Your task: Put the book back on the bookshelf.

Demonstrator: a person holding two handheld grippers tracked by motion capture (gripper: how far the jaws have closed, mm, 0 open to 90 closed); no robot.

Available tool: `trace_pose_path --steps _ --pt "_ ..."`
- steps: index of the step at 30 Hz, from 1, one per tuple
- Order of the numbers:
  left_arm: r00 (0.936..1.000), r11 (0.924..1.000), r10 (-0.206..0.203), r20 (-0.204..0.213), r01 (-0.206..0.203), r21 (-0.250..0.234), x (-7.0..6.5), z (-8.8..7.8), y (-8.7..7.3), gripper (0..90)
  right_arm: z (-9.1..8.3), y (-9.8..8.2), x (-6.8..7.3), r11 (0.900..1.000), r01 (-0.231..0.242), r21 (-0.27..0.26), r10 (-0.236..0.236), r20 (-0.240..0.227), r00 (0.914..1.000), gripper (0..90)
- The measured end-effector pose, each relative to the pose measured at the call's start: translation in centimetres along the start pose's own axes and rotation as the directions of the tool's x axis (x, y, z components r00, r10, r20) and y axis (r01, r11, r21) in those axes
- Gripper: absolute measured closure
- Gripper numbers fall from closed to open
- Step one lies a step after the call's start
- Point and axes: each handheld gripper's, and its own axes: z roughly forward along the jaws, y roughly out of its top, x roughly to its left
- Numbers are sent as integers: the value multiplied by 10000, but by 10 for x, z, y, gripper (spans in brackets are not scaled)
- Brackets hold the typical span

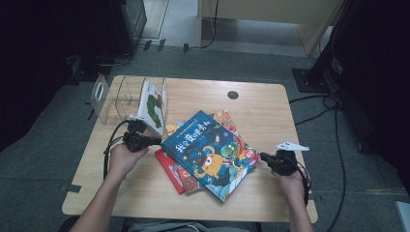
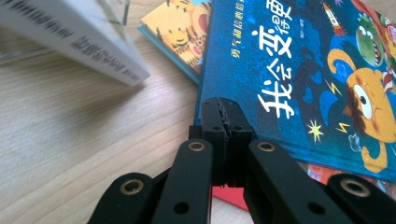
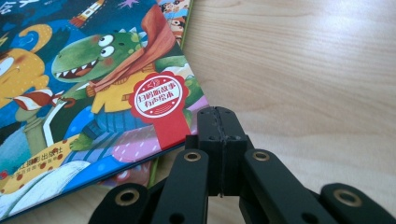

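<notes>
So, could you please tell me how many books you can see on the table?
5: a white book standing in the clear rack; the blue book topping a pile, with a yellow one, a red one and another beneath. More may be hidden underneath.

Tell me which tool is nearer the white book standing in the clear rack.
Left. The left tool sits just below the white book, while the right tool is across the blue book, far to its right.

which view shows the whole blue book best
The high view: the blue book lies whole on top of the pile, all four corners visible. The left gripper view shows its title side up close. The right gripper view shows one corner with the green dinosaur and red seal.
</notes>
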Motion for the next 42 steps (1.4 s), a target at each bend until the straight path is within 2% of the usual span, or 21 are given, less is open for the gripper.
trace_pose_path --steps 8,13,15,21,25,28,31,34,35,36,39,41,42 --pt "9994 9995 -307 -147 306 -45 7 -1 -4 900 13 15 -6 9998 22 180 -21 -96 10000 900" --pt "9988 9994 -335 -355 336 20 10 2 -5 900 20 21 -10 9989 -389 251 383 211 9990 900" --pt "9984 9994 -352 -449 354 50 10 5 -5 900 21 18 -11 9985 -544 -17 544 187 9983 900" --pt "9983 9995 -297 -494 303 116 11 10 -5 900 15 16 -5 9996 -139 -264 142 98 9999 900" --pt "9985 9994 -291 -470 298 150 11 13 -5 900 14 15 -1 9998 71 -177 -71 19 10000 900" --pt "9987 9998 -133 -483 141 156 8 14 -5 900 12 13 1 9996 261 -55 -261 18 9997 900" --pt "9992 9997 -195 -348 200 139 9 14 -5 900 12 11 0 9999 151 20 -150 -64 9999 900" --pt "9997 9998 -108 -227 111 167 6 13 -6 900 12 11 -1 9999 127 54 -127 -61 9999 900" --pt "10000 9997 -1 -96 3 227 3 13 -6 900 12 11 -2 9999 101 55 -101 -74 9999 900" --pt "9998 9996 112 -137 -108 254 1 13 -6 900 13 11 -2 10000 81 52 -81 -53 10000 900" --pt "10000 9995 70 -10 -69 296 0 14 -7 900 13 12 -3 10000 7 50 -7 -48 10000 900" --pt "9999 9998 72 -141 -70 190 -1 14 -7 900 13 13 -3 10000 45 20 -45 -61 10000 900" --pt "9993 9999 94 -368 -89 136 -1 13 -7 900 13 13 -3 10000 31 -1 -31 -83 10000 900"
